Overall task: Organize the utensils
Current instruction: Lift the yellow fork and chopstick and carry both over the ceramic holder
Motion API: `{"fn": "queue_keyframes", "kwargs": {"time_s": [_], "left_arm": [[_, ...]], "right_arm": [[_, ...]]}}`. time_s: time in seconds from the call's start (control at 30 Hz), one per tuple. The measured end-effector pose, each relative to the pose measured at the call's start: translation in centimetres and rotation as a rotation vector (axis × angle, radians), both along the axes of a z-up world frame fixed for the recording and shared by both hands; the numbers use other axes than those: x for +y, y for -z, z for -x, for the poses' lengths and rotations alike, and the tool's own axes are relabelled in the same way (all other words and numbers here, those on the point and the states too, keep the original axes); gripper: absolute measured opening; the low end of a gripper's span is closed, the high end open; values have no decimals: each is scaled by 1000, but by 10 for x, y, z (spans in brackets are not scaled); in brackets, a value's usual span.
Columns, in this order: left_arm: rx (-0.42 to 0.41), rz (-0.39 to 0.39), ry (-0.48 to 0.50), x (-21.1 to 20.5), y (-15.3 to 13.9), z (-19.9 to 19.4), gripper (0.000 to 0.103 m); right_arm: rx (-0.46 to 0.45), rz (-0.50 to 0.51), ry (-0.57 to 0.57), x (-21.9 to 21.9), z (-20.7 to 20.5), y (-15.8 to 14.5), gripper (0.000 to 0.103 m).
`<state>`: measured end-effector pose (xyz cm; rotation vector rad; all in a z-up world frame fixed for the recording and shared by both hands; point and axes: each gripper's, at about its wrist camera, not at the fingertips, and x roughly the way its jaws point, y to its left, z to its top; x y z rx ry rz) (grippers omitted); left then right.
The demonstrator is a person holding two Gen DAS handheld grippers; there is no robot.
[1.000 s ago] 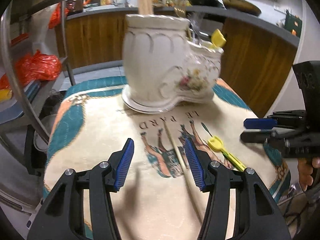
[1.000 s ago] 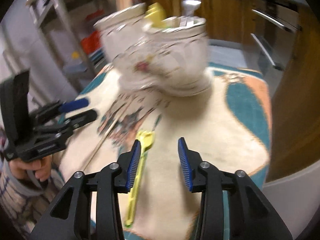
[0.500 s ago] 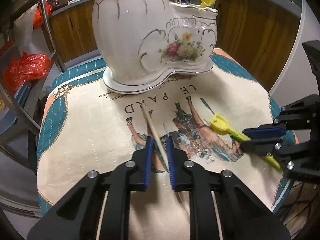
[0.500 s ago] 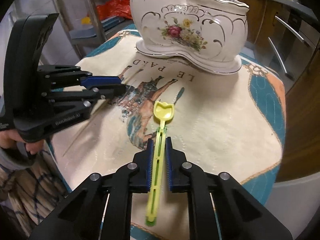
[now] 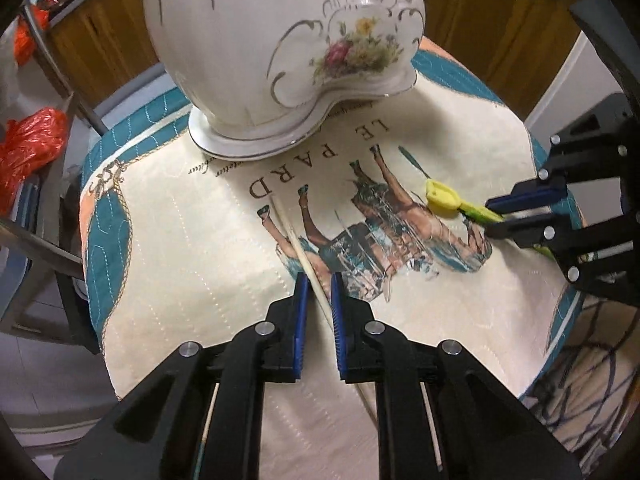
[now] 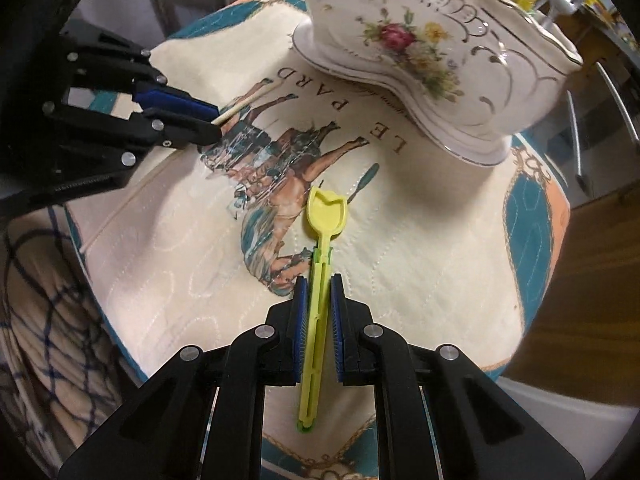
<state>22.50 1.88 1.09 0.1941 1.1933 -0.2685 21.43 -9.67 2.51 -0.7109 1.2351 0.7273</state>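
Left tongs (image 5: 318, 294) clamp chopstick (image 5: 294, 240); right tongs (image 6: 318, 296) clamp scoop (image 6: 322, 236).

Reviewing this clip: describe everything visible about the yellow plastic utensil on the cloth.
The yellow utensil looks like thin moulded plastic: a small tulip-shaped scoop head on a long slotted handle with green at the neck and the far end. It lies flat on the printed cloth, head pointing toward the white floral ceramic holder, not touching it. The right hand-held gripper has its blue pads closed against the handle's middle; the tail sticks out behind them.

Since a second ago, left gripper (image 5: 318, 280) closed on the chopstick (image 5: 294, 240), right gripper (image 6: 318, 284) on the yellow spoon (image 6: 320, 240).
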Motion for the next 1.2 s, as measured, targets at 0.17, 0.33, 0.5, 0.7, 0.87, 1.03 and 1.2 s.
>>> {"fn": "queue_keyframes", "kwargs": {"time_s": [0.17, 0.33, 0.5, 0.7, 0.87, 1.03, 1.2], "left_arm": [[52, -32, 52, -4, -2, -1, 8], [-10, -23, 39, -2, -3, 9, 4], [-151, 114, -27, 15, -21, 29, 4], [-294, 284, -103, 36, -47, 51, 4], [-434, 389, -141, 43, -73, 62, 4], [-558, 430, -152, 42, -101, 59, 4], [-647, 458, -168, 45, -123, 51, 4]], "right_arm": [[-2, 17, -17, 5, -1, -1, 11], [-32, -41, -12, 5, 8, -8, 11], [-68, -235, 47, -15, 12, -35, 11], [-109, -479, 115, -42, 16, -65, 11], [-161, -606, 138, -52, 18, -90, 11], [-211, -749, 166, -68, 8, -119, 11], [-252, -862, 223, -81, -11, -141, 11]]}}
